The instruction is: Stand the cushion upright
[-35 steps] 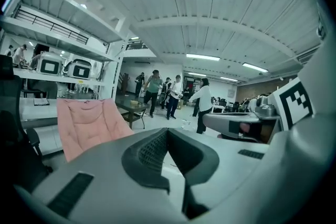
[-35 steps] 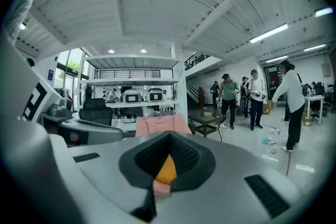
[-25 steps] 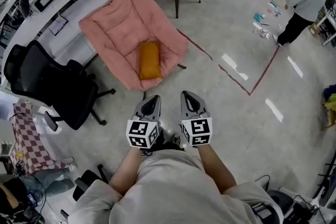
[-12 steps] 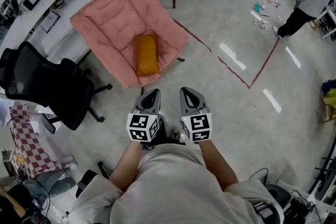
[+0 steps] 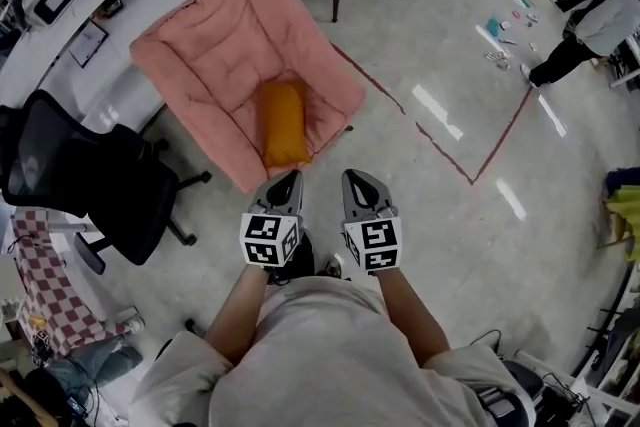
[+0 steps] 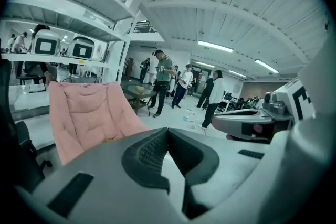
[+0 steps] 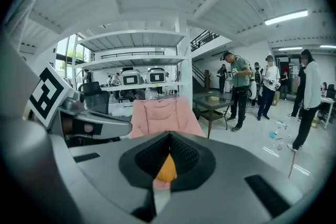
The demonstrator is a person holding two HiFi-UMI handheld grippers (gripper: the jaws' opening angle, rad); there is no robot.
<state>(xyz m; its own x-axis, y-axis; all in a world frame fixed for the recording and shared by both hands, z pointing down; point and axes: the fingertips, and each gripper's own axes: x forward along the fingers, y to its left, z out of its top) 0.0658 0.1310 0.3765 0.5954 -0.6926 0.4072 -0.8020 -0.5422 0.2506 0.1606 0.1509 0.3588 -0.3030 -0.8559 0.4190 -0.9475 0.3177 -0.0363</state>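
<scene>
At the left of the head view, beside a black office chair, a pink lounge chair is seen with the orange cushion lying flat along its seat. Just short of it, the left tongs and right tongs are held side by side, both fully closed and empty. Both would best be opened, then the cushion's near end pinched and raised until it is leaned against the backrest.

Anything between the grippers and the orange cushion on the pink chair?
Nothing visible. The orange cushion lies flat and uncovered on the pink chair. The left gripper and right gripper, both shut, are side by side near the chair's front edge. The black office chair stands off to the left, outside the path.
</scene>
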